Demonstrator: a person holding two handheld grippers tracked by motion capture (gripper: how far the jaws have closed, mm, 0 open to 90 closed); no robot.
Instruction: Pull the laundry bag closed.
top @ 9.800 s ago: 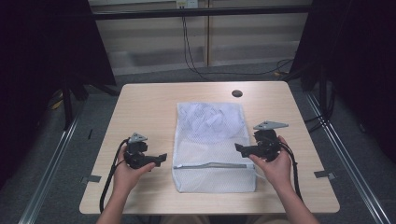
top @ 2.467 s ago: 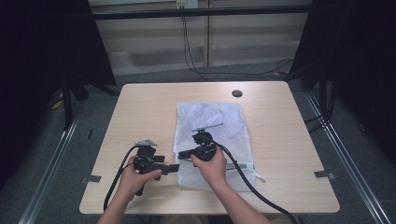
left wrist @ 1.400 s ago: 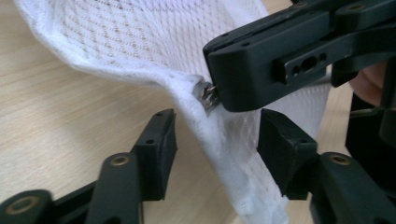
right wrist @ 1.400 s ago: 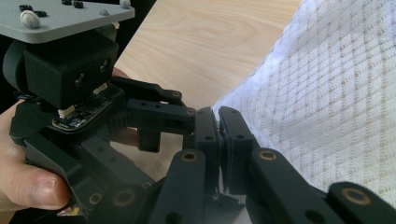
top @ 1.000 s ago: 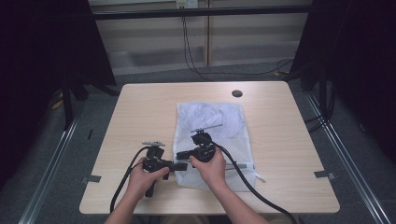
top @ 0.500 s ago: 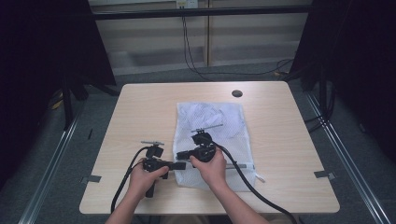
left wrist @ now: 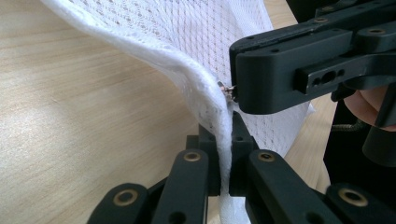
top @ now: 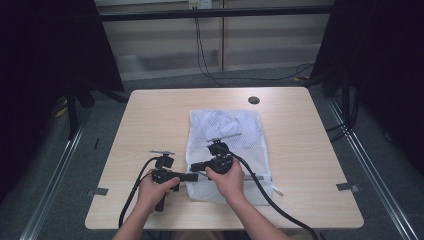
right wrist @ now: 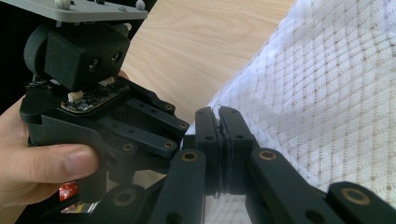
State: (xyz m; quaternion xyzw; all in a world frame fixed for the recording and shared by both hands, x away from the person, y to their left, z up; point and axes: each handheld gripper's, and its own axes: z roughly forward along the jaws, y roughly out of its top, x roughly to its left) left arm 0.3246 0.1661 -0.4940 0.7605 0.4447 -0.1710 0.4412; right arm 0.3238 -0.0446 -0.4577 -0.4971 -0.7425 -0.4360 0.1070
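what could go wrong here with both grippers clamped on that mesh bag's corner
1. The left gripper pinches only the thin edge of the mesh bag, so it may slip out.
2. The right gripper seems to hold the small metal zipper pull; a pull might tear mesh or lose it.

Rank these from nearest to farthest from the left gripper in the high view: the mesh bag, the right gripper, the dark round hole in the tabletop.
1. Mesh bag: its near-left edge is pinched in the left gripper.
2. Right gripper: just beyond, at the same bag edge.
3. Dark round hole: far side of the table, to the right.
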